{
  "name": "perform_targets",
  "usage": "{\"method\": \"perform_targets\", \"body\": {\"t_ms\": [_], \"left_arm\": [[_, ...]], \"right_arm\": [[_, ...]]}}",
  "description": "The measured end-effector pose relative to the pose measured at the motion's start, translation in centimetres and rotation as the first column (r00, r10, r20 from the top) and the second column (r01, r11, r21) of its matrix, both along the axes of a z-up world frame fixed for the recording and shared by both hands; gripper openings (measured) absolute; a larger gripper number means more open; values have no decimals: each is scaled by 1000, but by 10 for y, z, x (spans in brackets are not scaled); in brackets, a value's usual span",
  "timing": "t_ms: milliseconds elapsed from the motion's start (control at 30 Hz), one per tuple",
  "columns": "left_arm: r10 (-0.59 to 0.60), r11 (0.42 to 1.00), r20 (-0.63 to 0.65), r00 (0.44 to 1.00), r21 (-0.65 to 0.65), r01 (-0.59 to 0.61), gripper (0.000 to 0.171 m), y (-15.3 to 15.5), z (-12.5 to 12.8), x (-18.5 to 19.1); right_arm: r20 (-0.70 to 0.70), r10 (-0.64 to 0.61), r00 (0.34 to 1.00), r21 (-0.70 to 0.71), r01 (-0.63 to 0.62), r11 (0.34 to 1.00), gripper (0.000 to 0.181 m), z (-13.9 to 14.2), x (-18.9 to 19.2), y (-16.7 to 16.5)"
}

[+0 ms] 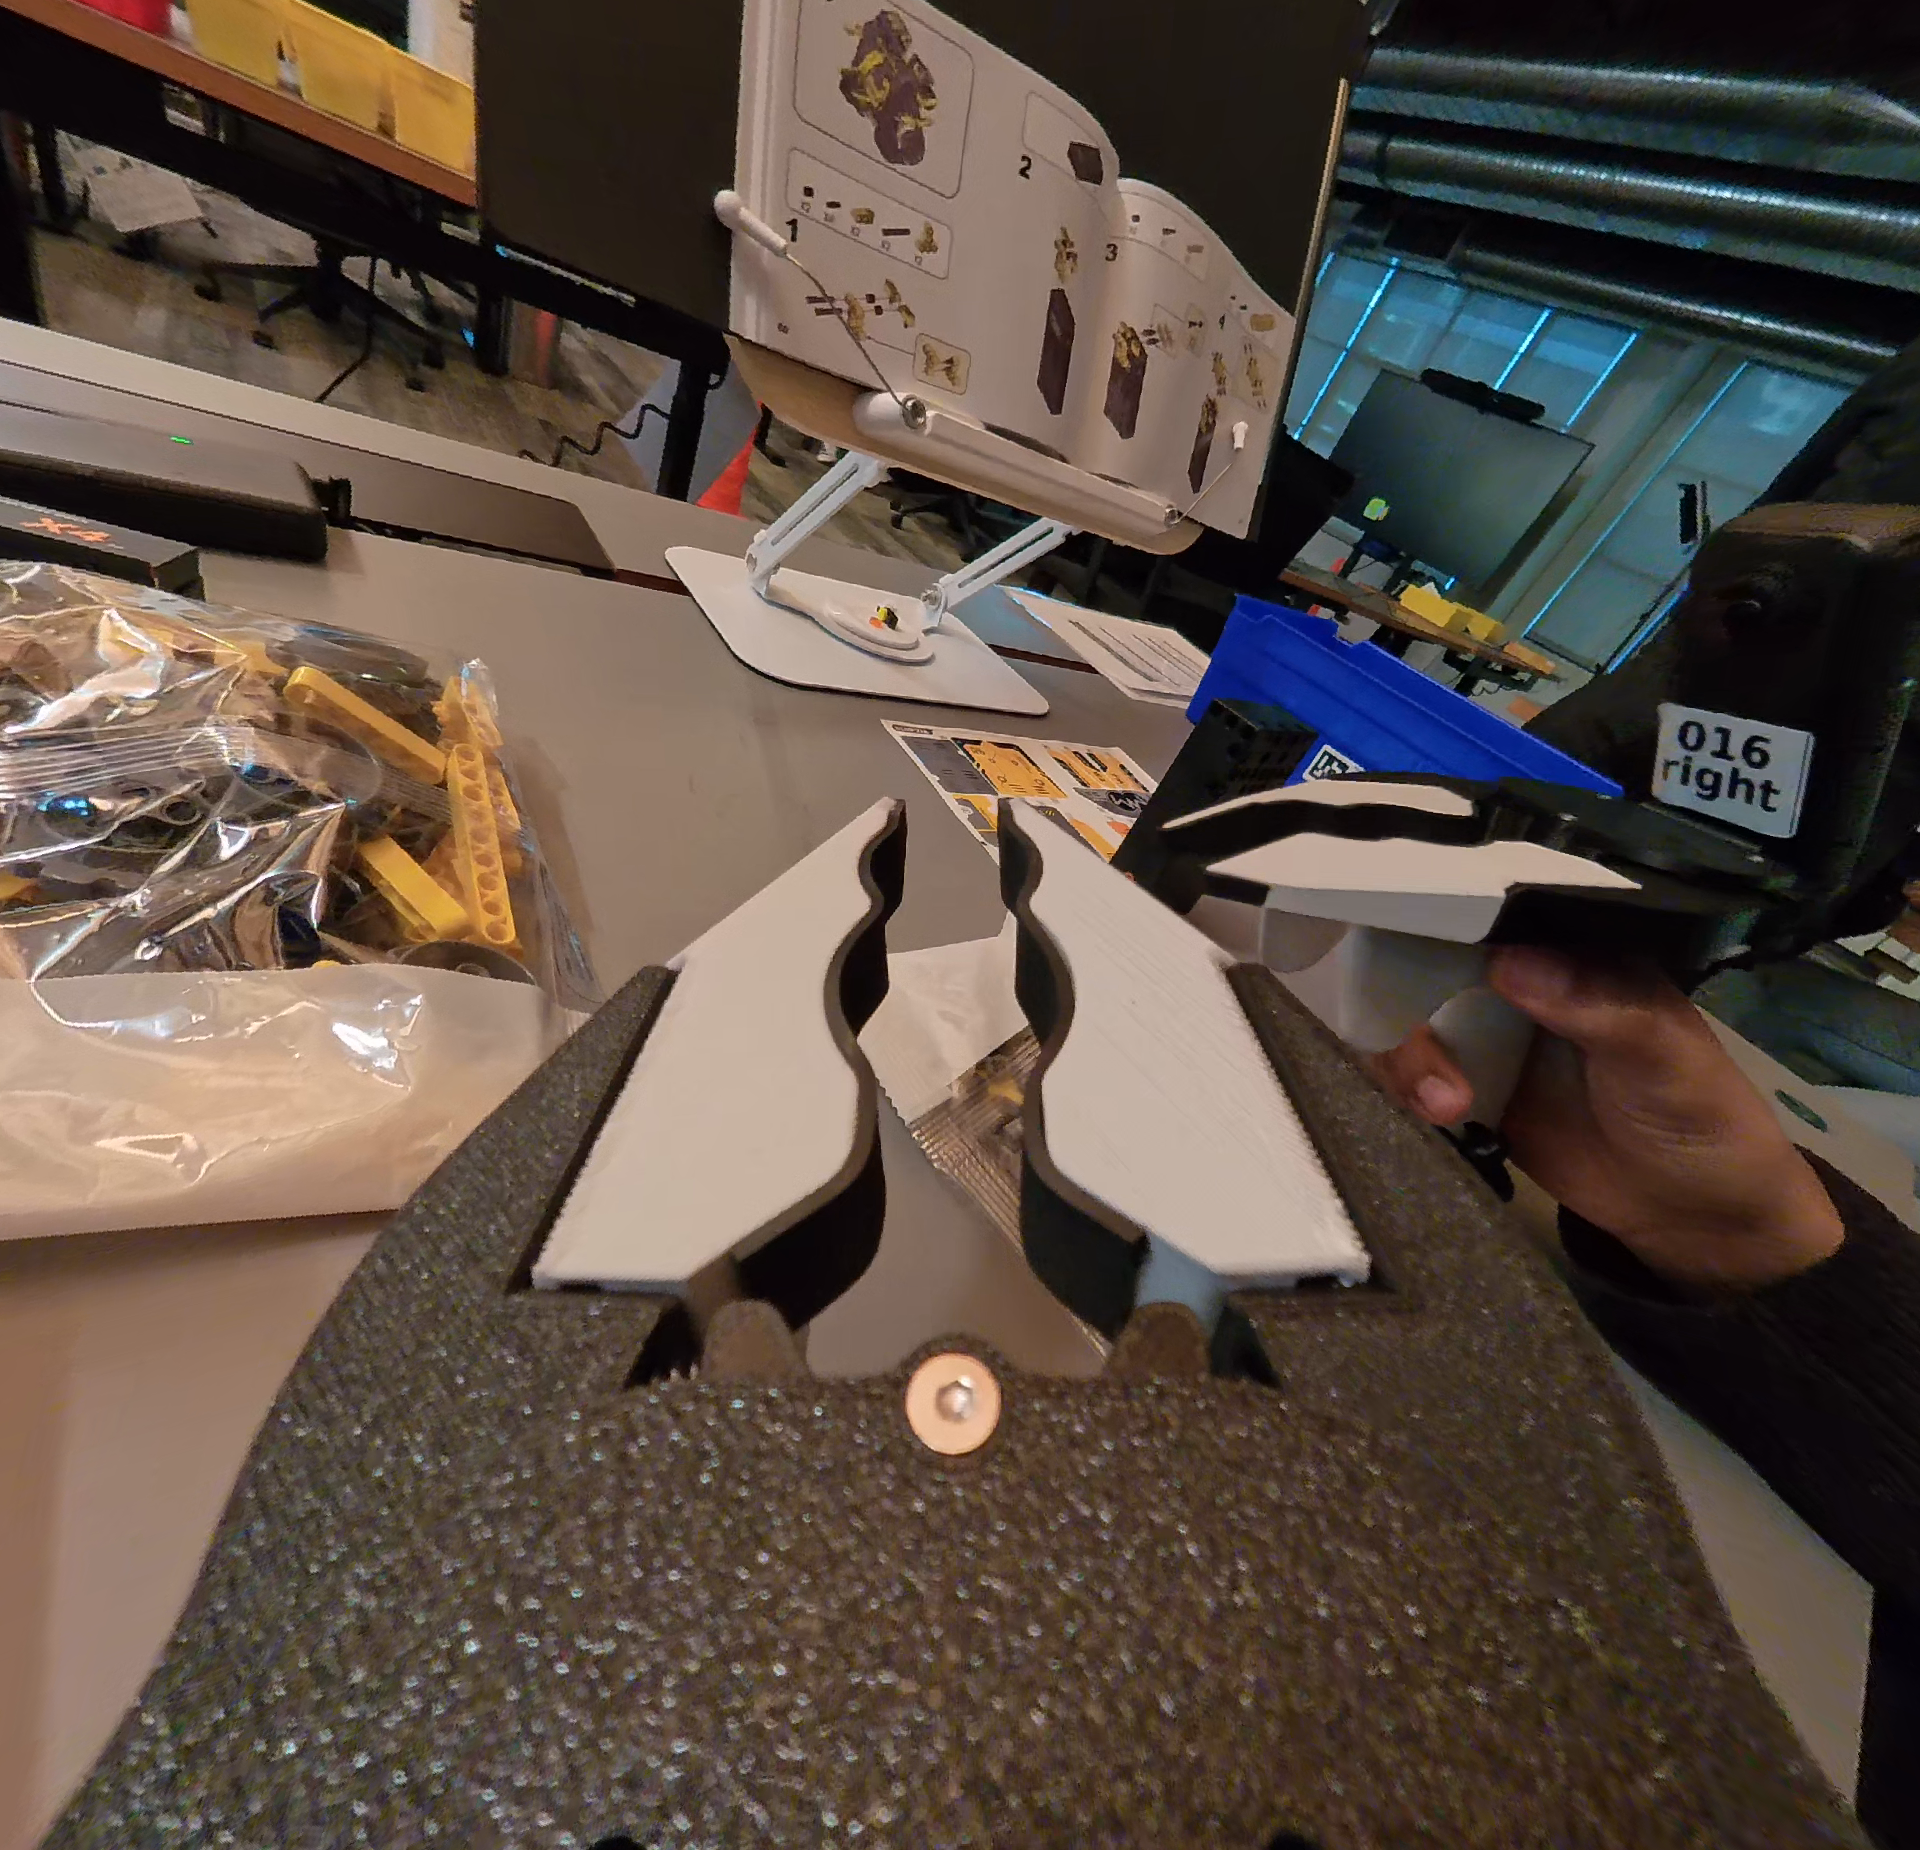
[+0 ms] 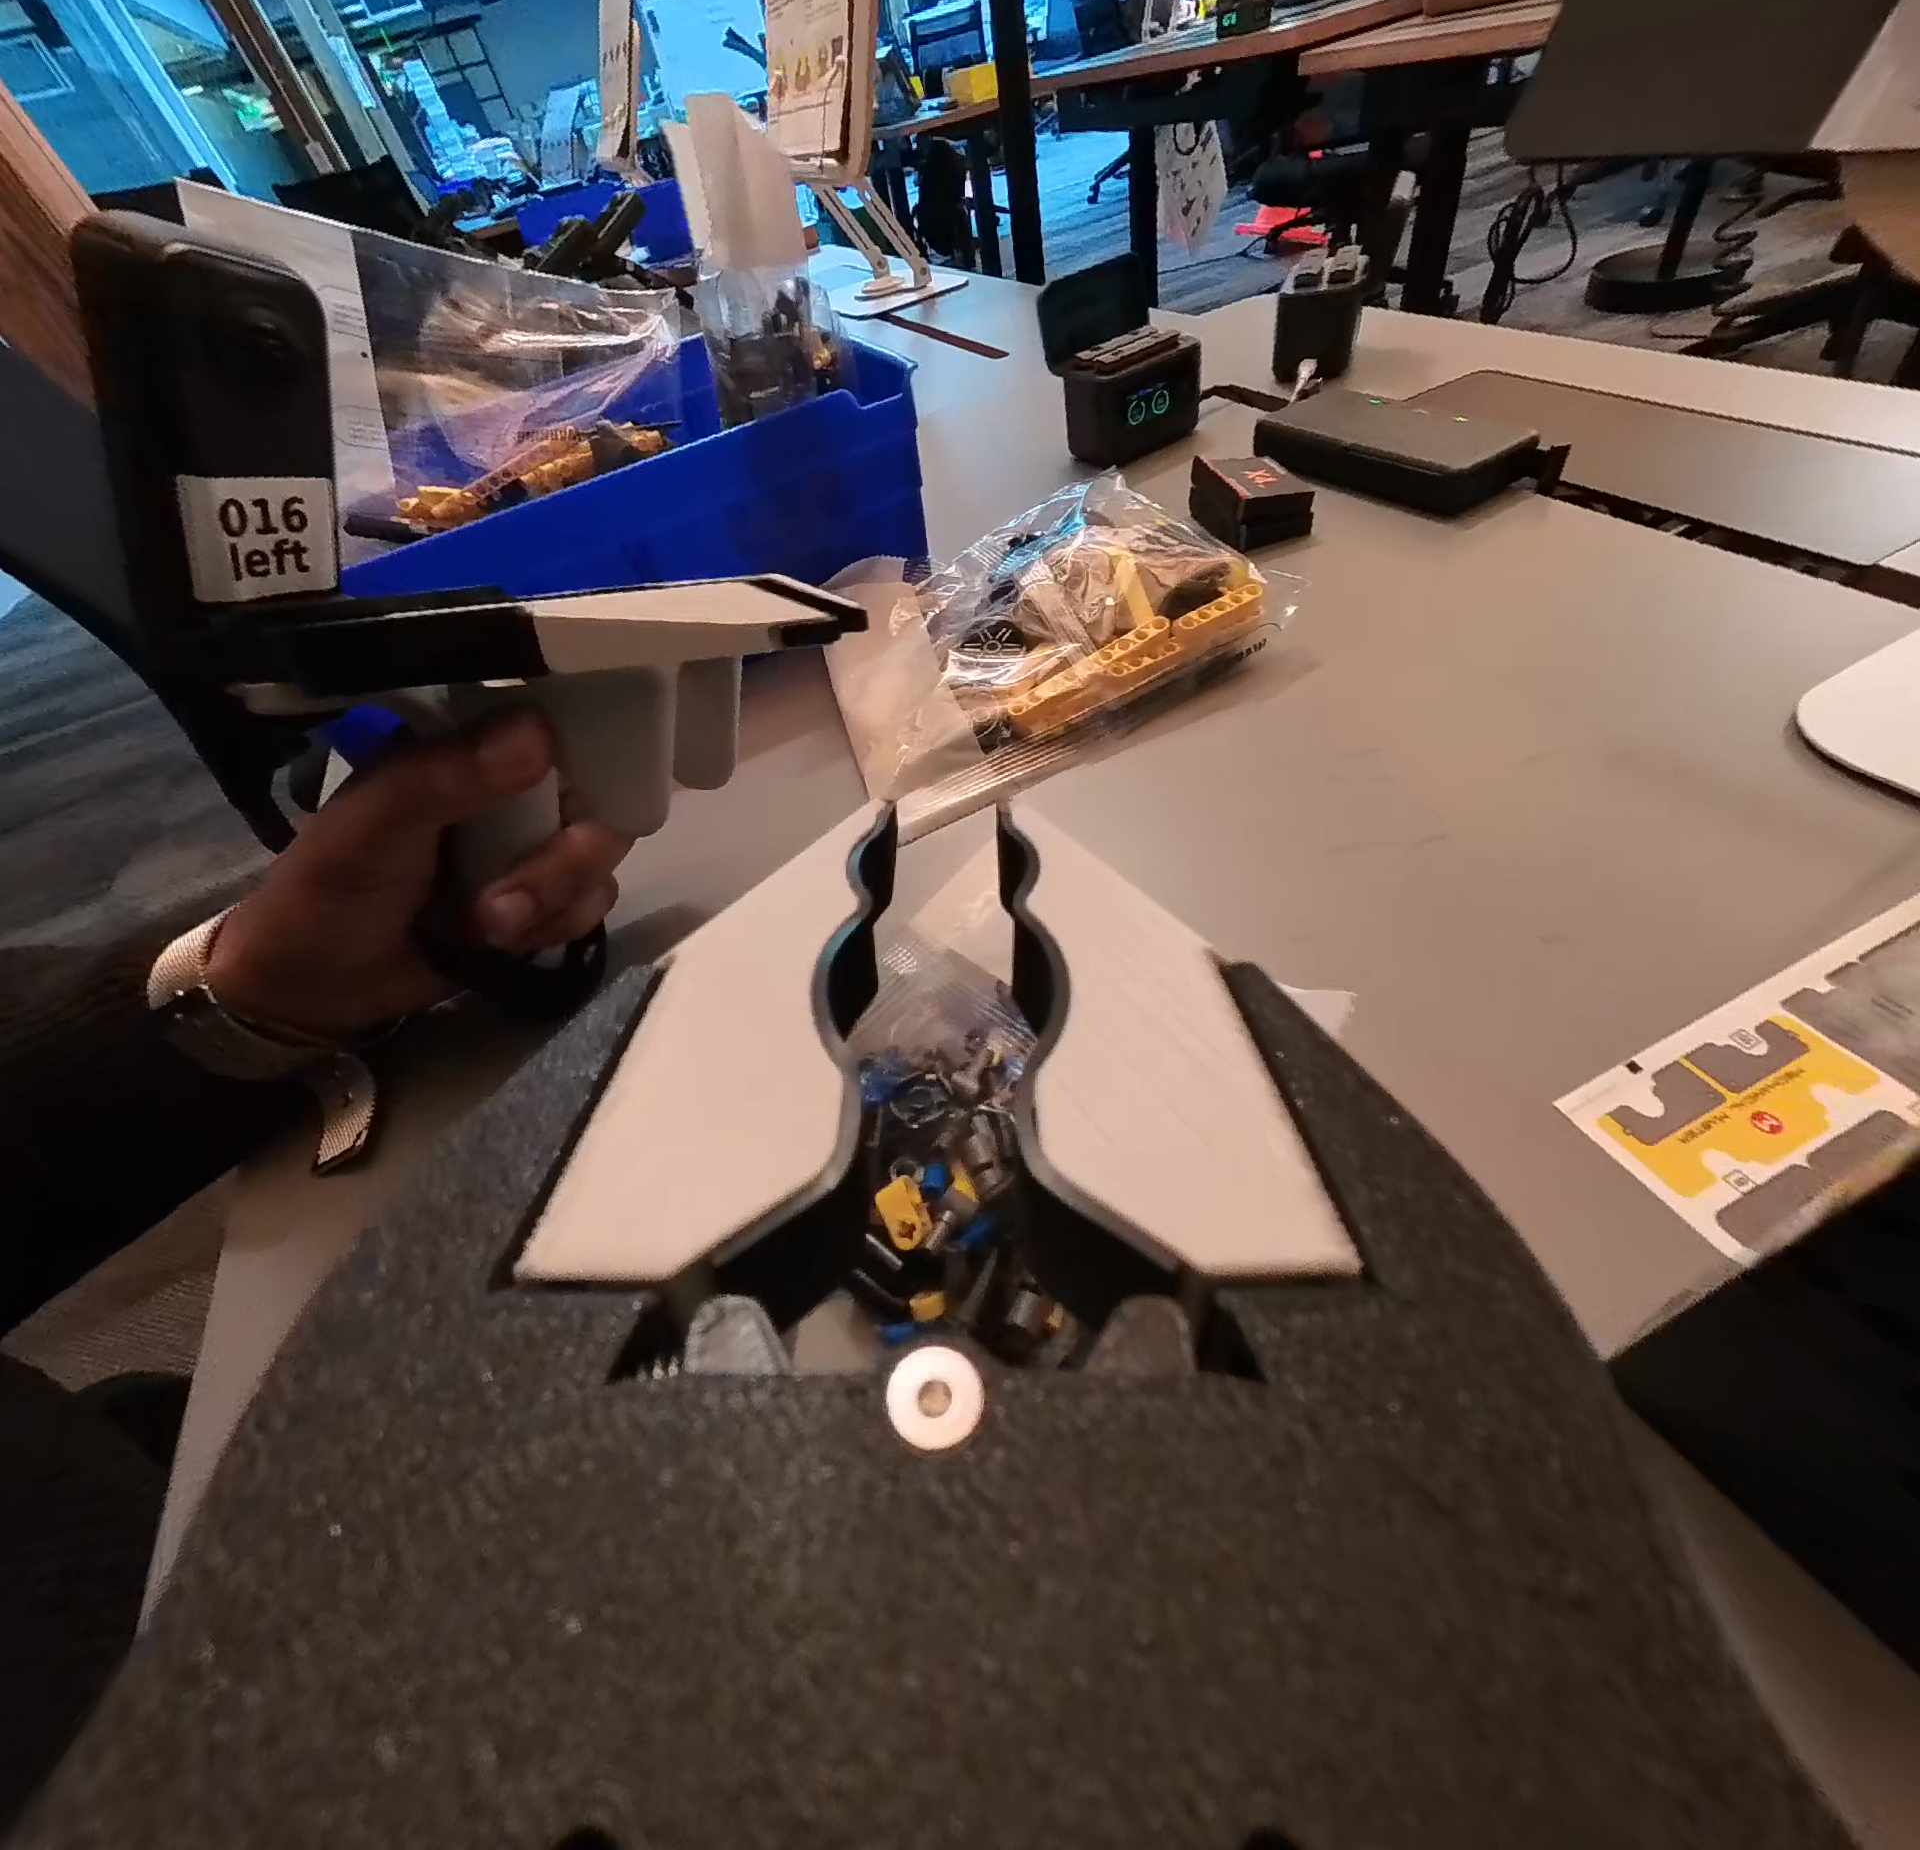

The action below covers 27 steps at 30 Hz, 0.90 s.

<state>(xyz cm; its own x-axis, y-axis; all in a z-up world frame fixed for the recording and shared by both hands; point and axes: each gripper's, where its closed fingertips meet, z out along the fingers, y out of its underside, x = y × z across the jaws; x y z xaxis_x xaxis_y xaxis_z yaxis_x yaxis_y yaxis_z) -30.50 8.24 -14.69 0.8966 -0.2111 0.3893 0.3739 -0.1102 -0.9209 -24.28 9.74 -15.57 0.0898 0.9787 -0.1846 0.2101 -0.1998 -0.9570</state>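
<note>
My left gripper [image 1: 951, 834] is open and empty, held above the grey table [image 1: 675, 720]. A small clear bag of tiny parts [image 1: 977, 1114] lies under its fingers. My right gripper [image 2: 945, 834] is open, with nothing between its tips. The same small bag [image 2: 935, 1125], holding blue, yellow and grey pieces, shows through the gap between its fingers; I cannot tell if they touch it. The right gripper [image 1: 1174, 850] shows in the left wrist view at the right, held by a hand. The left gripper [image 2: 831, 621] shows in the right wrist view.
A larger clear bag of yellow and black beams [image 1: 260, 761] [image 2: 1112, 637] lies on the table. A blue bin [image 2: 644, 512] [image 1: 1382, 694] holds more bags. An open instruction booklet [image 1: 987, 221] stands on a white stand [image 1: 862, 647]. A sticker sheet [image 2: 1756, 1125] lies at the right edge. Black boxes [image 2: 1392, 450] sit behind.
</note>
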Motion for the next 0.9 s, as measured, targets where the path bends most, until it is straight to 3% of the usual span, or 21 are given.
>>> {"method": "perform_targets", "body": {"t_ms": [467,667,800,900], "left_arm": [[-7,1000,-1,1000,-3,7,16,0,0,1],[-7,1000,-1,1000,-2,7,16,0,0,1],[-7,1000,-3,1000,1,7,16,-1,0,2],[-7,1000,-4,1000,0,7,17,-1,0,2]], "right_arm": [[14,16,1000,-35,-15,999,18,-7,-2,0],[13,-132,991,-79,132,988,18,-5,14,31],[-68,-122,990,-181,108,978,18,8,21,34],[-18,-118,993,-138,114,984,18,2,19,32]]}}
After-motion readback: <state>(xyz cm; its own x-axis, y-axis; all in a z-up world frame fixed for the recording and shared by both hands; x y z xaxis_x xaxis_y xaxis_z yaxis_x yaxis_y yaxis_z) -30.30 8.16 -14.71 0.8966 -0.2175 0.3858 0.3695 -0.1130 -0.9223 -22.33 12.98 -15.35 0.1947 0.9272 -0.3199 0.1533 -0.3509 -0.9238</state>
